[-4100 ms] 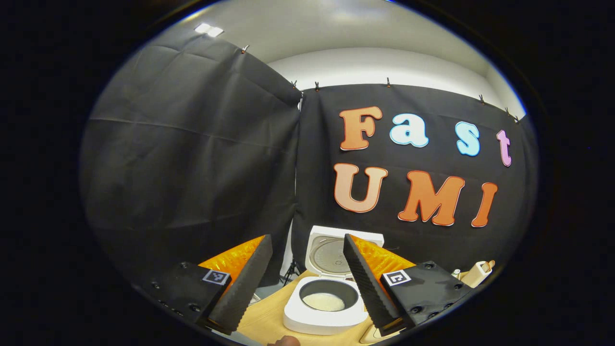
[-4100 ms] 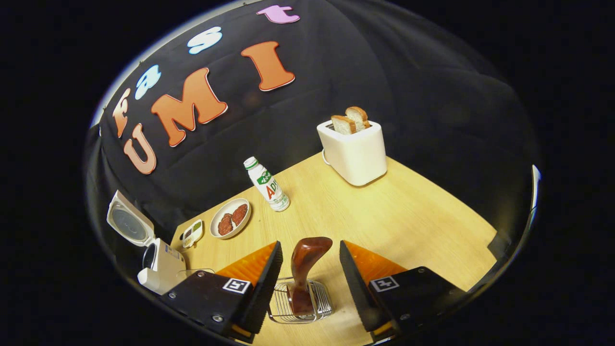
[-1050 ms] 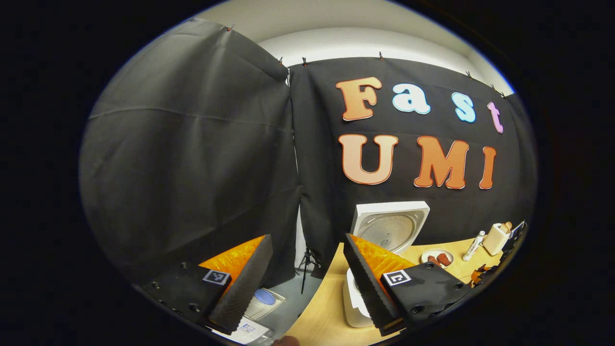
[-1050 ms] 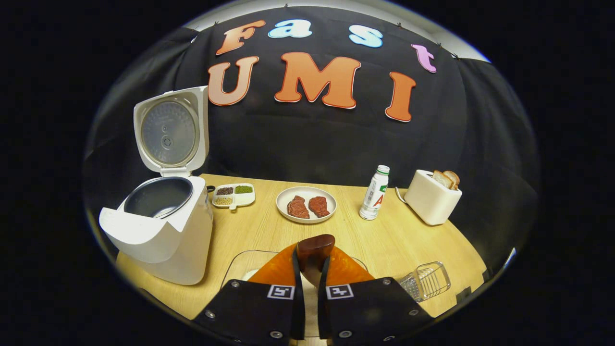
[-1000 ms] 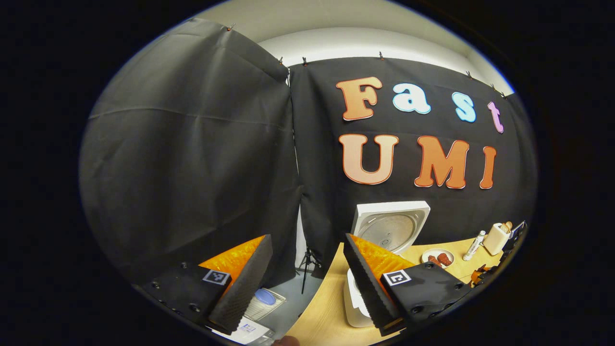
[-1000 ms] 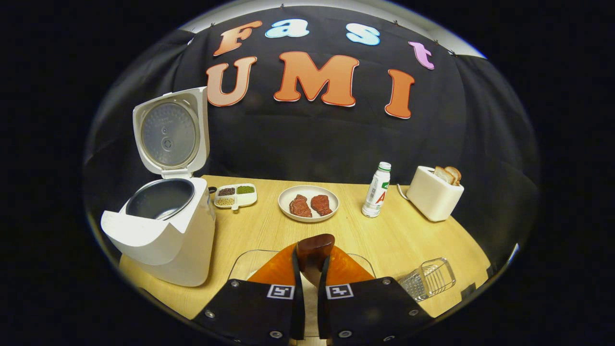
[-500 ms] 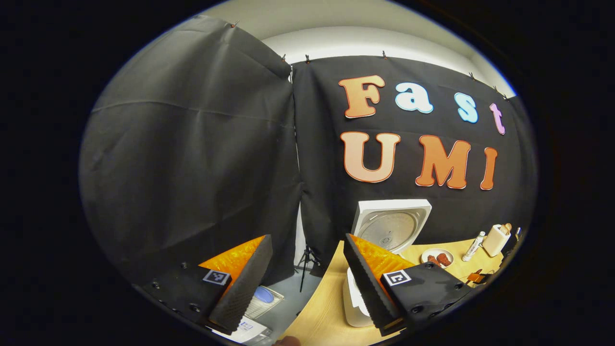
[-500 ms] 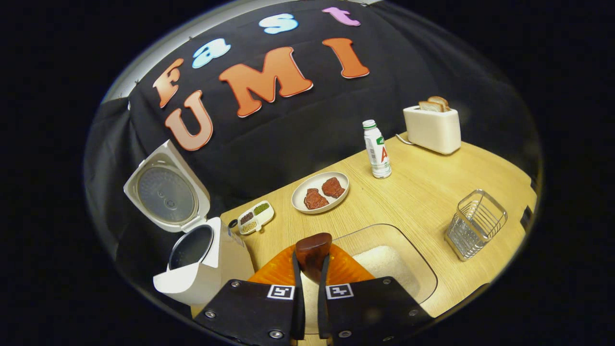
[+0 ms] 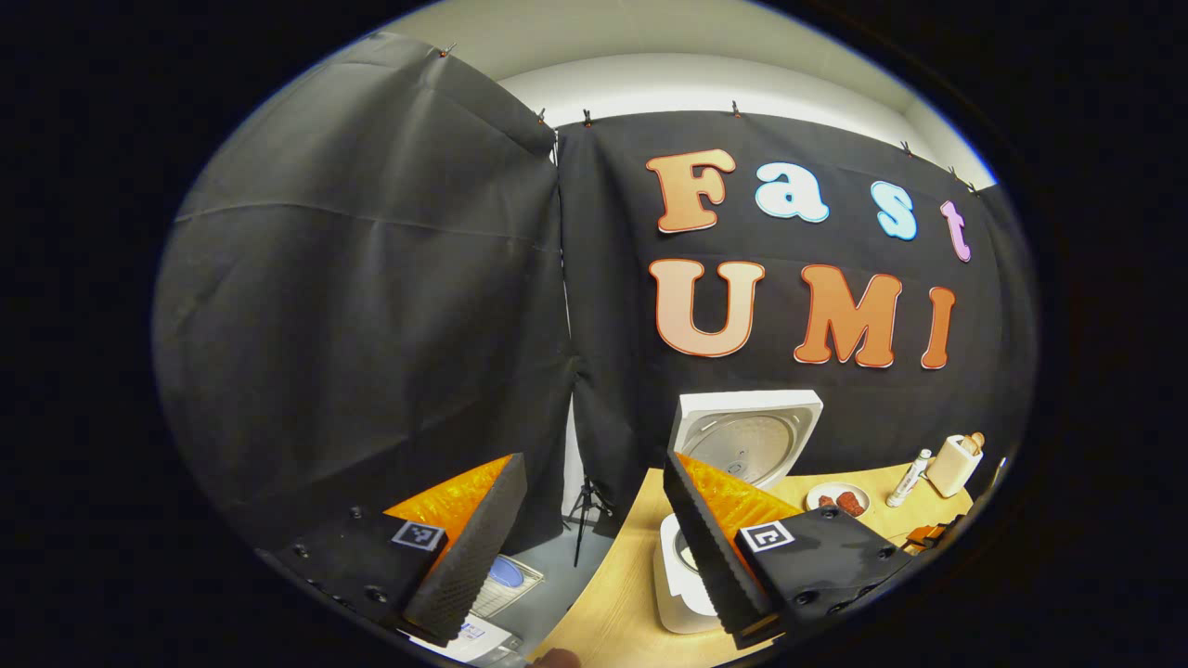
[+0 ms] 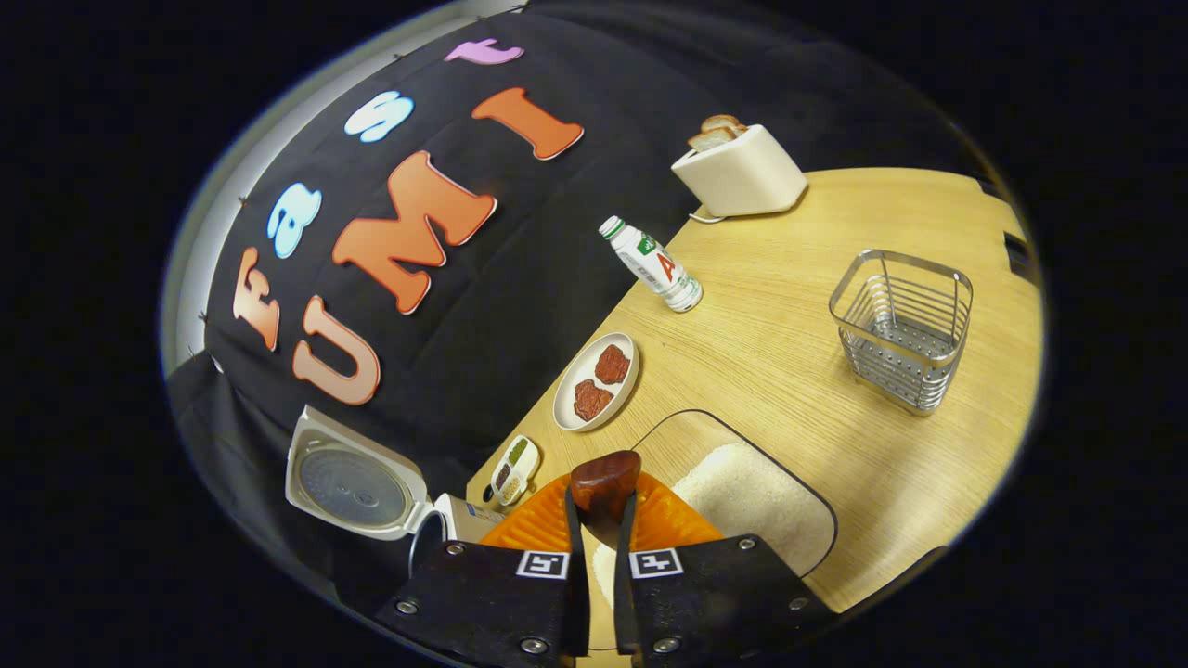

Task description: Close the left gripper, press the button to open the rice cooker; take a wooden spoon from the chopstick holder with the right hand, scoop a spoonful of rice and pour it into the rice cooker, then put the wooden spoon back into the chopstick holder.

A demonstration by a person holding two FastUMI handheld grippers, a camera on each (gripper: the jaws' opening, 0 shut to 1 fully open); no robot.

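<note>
so right now my right hand-held gripper point(image 10: 594, 520) is clamped narrow on the wooden spoon point(image 10: 604, 484), both fingers pinching the handle with the dark rounded end poking out past the tips. it's hanging over the glass dish of rice point(image 10: 742, 506), which sits on the desk point(image 10: 835, 213) between the rice cooker point(image 10: 357, 487) and the chopstick holder point(image 10: 902, 327). i can't see the bowl end of the spoon, so no idea how it's angled toward the rice.

my left hand-held gripper point(image 9: 589, 543) is spread wide, holding nothing, parked near the rice cooker point(image 9: 733, 473) on its far side from the dish. lid's up, so i'd say the button part is done.

stuff i'd worry about from here:

1. everything looks heavily tilted in the right gripper view, so my wrist is probably rolled. if i carry a loaded spoon like that, rice ends up on the desk.
2. the grip is thin on a smooth handle, so digging into the rice could twist the spoon between the fingers.
3. the small condiment tray point(image 10: 513, 468) and the plate of meat point(image 10: 596, 380) sit just beyond the dish, so a sloppy swing toward the cooker could clip them.
4. the dish could slide if i push sideways instead of scooping.
</note>
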